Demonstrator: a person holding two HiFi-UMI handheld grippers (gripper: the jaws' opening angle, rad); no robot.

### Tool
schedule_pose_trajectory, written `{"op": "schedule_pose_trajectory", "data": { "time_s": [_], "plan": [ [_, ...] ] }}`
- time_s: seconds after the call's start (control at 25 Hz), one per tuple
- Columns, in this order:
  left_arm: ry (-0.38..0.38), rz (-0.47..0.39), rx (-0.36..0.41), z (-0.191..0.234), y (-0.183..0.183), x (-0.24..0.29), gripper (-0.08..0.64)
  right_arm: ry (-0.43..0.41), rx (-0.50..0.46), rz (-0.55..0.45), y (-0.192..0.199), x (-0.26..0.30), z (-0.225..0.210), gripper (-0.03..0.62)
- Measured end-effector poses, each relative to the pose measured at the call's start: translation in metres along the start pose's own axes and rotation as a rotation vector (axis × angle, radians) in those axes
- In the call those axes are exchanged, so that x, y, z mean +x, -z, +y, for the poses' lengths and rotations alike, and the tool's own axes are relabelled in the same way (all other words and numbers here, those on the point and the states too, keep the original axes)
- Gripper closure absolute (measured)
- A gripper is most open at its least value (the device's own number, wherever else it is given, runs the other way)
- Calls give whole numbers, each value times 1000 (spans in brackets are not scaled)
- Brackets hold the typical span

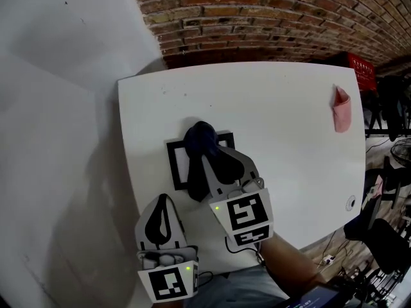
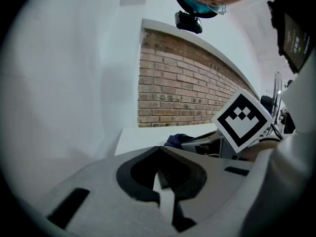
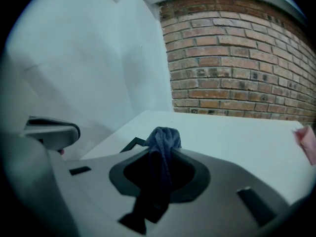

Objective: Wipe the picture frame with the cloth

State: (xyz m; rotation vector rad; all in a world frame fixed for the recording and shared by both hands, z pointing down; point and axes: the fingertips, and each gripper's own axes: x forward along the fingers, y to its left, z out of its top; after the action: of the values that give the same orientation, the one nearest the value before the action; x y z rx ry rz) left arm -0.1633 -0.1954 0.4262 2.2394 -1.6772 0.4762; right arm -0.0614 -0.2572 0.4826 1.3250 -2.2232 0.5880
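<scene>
Now, at lower centre of the head view: right gripper (image 1: 205, 154) clamped tight on the dark blue cloth (image 1: 199, 136), bunched down onto the black picture frame (image 1: 174, 167). Frame flat near the left edge of the white table (image 1: 282, 114). At lower left: left gripper (image 1: 163, 201), jaws pressed together, holding nothing. Near the table's right edge, well apart: a pink cloth (image 1: 341, 110).

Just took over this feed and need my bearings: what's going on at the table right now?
A person works two handheld grippers over a white table. The right gripper is shut on a dark blue cloth, bunched over the black rectangular picture frame lying flat. The left gripper is shut on nothing, near the table's front edge. A pink cloth lies apart at the right.
</scene>
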Motion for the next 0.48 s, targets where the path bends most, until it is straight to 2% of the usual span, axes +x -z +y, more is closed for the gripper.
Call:
{"op": "schedule_pose_trajectory", "data": {
  "time_s": [0.48],
  "plan": [
    [33, -24, 13, -17, -8, 0, 551, 57, 40, -1, 6, -14, -25, 514]
  ]
}}
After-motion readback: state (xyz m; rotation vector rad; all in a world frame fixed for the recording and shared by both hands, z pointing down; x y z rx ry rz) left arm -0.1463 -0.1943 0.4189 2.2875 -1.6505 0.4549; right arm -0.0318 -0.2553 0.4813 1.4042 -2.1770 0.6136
